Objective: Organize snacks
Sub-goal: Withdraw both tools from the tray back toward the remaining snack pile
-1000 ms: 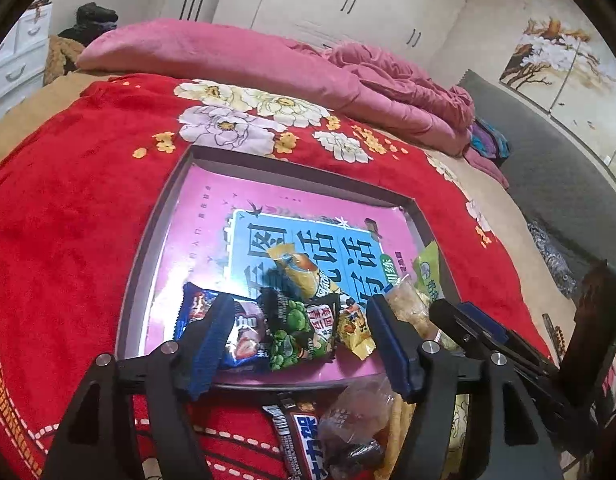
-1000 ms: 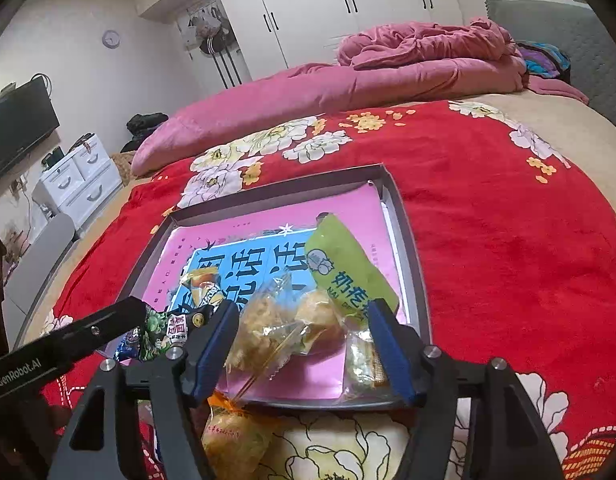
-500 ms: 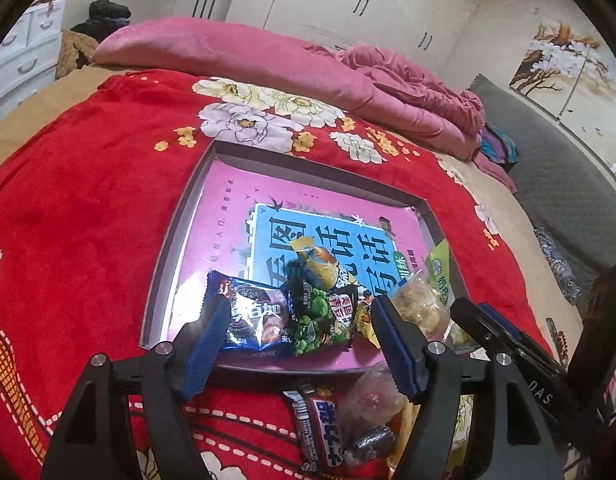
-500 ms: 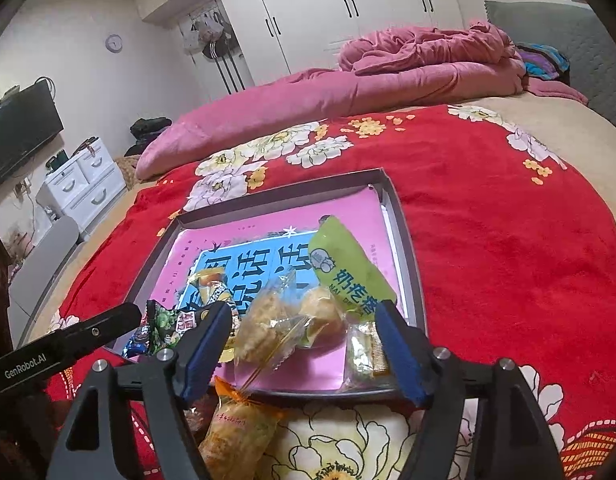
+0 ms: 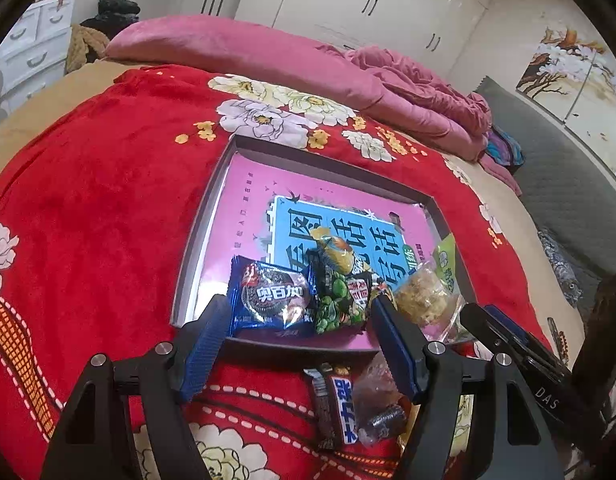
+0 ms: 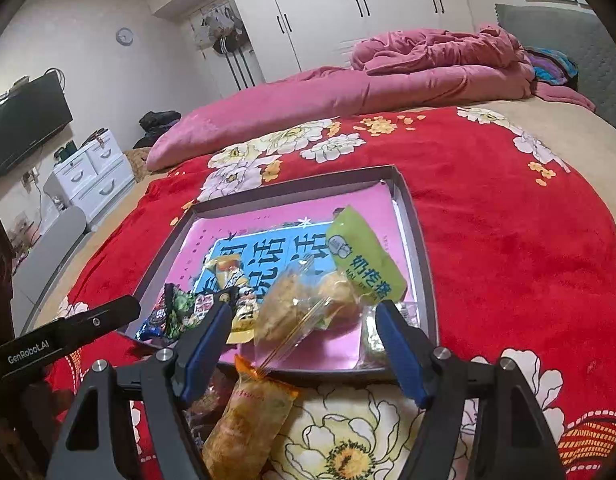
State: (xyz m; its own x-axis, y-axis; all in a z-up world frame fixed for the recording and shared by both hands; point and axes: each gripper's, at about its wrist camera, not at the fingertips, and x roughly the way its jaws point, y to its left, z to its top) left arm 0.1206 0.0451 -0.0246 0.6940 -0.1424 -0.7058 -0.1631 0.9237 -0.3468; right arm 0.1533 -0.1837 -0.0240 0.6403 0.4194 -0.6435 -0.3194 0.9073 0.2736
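Over the last second both of your tools backed off toward the near edge of the tray (image 5: 195, 264), and the right tool's (image 6: 303, 340) jaws had just been opening, with the clear bag of puffs (image 6: 291, 312) lying between them but not pinched. Your left tool (image 5: 303, 344) stood open and empty too, its blue pads either side of the blue cookie pack (image 5: 271, 300) and the green pea packet (image 5: 340, 300), touching neither as far as the view showed. Both packs lay inside the tray along its near edge, beside the lime-green packet (image 6: 364, 256) at the right wall. That read as a release: those snacks were delivered. Still out on the red bedspread (image 5: 87, 208), just in front of the tray, were the chocolate bar (image 5: 340, 404), a small clear packet (image 5: 380, 396) beside it, and the orange packet (image 6: 247, 416) below your right tool, so I judged the sorting unfinished.
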